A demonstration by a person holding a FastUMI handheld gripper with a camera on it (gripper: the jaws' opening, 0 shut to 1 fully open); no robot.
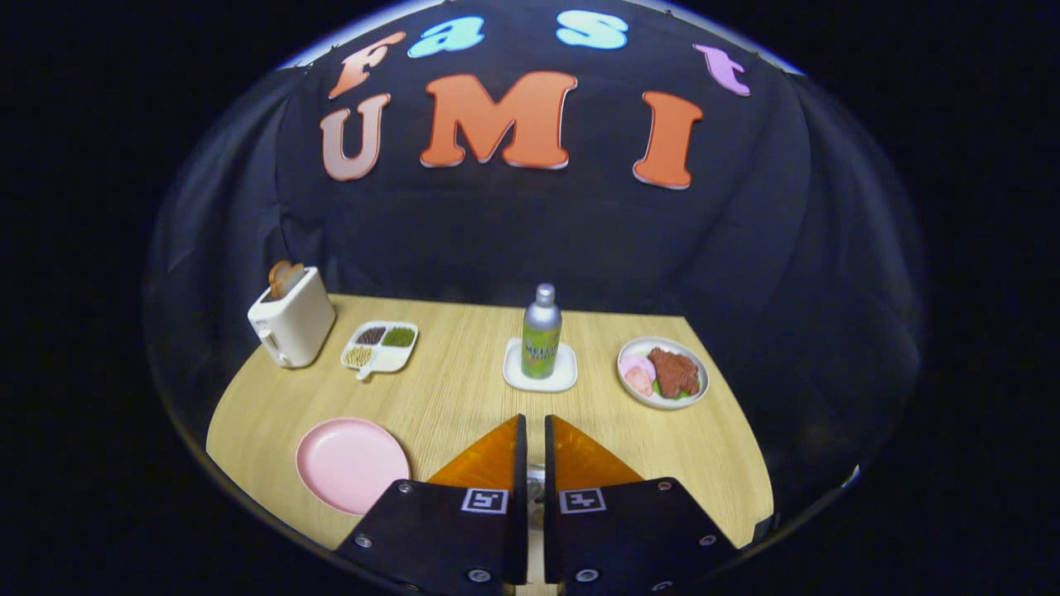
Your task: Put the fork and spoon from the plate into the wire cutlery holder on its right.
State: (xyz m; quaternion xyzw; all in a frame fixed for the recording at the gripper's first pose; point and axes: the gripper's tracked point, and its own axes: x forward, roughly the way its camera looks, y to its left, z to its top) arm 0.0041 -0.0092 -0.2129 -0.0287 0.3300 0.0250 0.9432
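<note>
The pink plate (352, 463) lies on the wooden table just left of my fingers, and its visible surface is bare. My gripper (536, 418) hovers over the table's near part with its fingers drawn almost together, leaving a narrow slit. Low in that slit a thin silvery piece of cutlery (536, 488) shows, pinched between the two fingers. Whether it is the fork or the spoon cannot be told, since the fingers hide most of it along with whatever lies under them.
Beyond the fingers a metal bottle (542, 331) stands on a white coaster (515, 377). A plate of food (662, 372) sits to the right, a divided snack tray (381, 346) and a white toaster (291, 319) with toast at the far left. The table's right edge (745, 447) is close.
</note>
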